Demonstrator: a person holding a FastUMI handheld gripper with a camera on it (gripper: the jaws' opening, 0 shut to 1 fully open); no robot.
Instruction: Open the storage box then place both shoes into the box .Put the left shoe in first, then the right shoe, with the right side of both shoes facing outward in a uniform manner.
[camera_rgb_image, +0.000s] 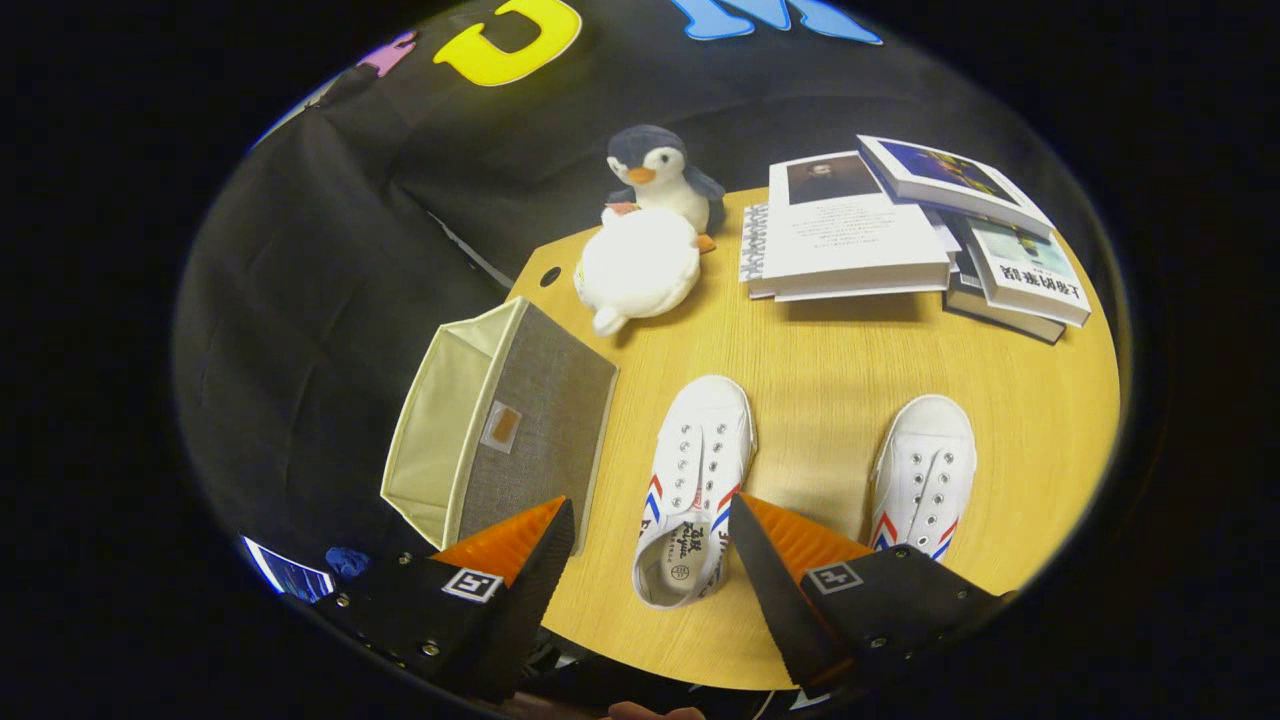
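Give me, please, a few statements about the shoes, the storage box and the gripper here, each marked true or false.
1. The gripper is open, with one white shoe lying between its fingers. True.
2. The storage box holds a shoe. False: both shoes lie on the wooden table; the second shoe is beyond the right finger.
3. The penguin plush stands behind a white plush. True.
4. The books are stacked inside the box. False: they lie on the table beyond the shoes.

Open storage box (500, 425) beside two white shoes (693, 490).
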